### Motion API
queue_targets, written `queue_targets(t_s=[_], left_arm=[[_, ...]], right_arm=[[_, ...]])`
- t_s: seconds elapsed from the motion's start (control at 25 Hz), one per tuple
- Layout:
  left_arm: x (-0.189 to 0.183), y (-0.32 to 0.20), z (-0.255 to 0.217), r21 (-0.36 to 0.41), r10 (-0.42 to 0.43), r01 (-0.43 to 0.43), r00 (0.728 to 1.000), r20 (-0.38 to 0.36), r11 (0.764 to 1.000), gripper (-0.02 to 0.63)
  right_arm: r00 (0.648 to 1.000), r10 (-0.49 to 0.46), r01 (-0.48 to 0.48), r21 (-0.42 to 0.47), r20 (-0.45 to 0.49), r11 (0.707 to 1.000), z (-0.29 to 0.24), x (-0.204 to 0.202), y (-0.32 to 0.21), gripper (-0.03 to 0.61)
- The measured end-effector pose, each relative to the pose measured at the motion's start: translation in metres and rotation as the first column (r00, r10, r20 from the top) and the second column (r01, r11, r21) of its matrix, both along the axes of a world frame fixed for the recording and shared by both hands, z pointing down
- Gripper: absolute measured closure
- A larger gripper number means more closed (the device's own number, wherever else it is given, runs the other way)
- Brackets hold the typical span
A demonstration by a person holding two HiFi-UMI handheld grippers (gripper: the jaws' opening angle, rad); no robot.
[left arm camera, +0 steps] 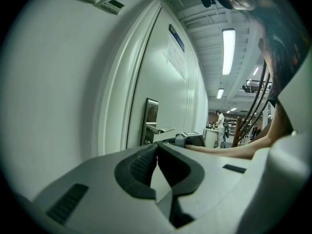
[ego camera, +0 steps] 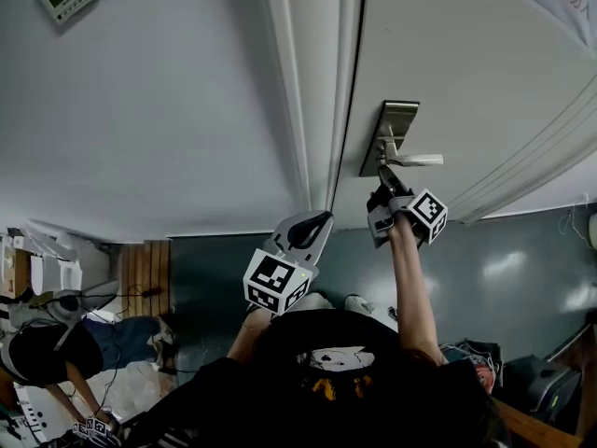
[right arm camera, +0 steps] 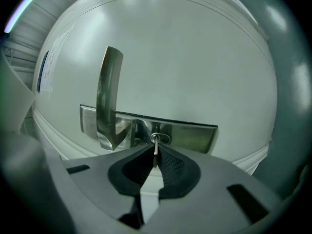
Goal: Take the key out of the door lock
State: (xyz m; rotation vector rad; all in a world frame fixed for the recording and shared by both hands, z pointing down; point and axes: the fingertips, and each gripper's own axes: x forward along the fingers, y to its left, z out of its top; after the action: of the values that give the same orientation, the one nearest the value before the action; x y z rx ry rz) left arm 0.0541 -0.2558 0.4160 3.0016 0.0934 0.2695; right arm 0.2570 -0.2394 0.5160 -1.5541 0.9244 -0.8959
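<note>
A small metal key (right arm camera: 155, 149) sticks out of the lock cylinder (right arm camera: 158, 138) in the steel lock plate (right arm camera: 195, 135) of the white door. My right gripper (right arm camera: 155, 155) is shut on the key, its dark pads pressing on the blade from both sides. The lever handle (right arm camera: 108, 96) stands to the left of the cylinder. In the head view the right gripper (ego camera: 384, 177) reaches the lock plate (ego camera: 396, 124) just under the handle (ego camera: 417, 160). My left gripper (ego camera: 320, 220) hangs back by the door frame, shut and holding nothing (left arm camera: 157, 147).
The door frame (ego camera: 312, 91) runs between the grey wall and the door. Two wall control panels (left arm camera: 102, 0) are mounted high on the wall. A person (ego camera: 47, 353) crouches at the lower left. Another person (left arm camera: 222, 123) stands far down the corridor.
</note>
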Motion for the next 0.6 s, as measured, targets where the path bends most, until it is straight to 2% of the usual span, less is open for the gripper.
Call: queue_targets(t_s=[0.16, 0.44, 0.6], left_arm=[[-0.006, -0.004, 0.002, -0.006, 0.01, -0.01, 1.0, 0.001, 1.0, 0.601], [-0.017, -0.013, 0.011, -0.006, 0.023, -0.023, 1.0, 0.017, 1.0, 0.601], [-0.026, -0.02, 0.016, -0.012, 0.003, -0.003, 1.0, 0.025, 1.0, 0.601]], right_arm=[[0.999, 0.03, -0.03, 0.022, 0.023, 0.999, 0.0, -0.002, 0.003, 0.558], [0.999, 0.043, -0.043, 0.004, 0.028, 0.999, 0.003, 0.0, 0.005, 0.558], [0.998, 0.054, -0.054, 0.016, 0.044, 0.998, 0.003, 0.002, 0.005, 0.558]])
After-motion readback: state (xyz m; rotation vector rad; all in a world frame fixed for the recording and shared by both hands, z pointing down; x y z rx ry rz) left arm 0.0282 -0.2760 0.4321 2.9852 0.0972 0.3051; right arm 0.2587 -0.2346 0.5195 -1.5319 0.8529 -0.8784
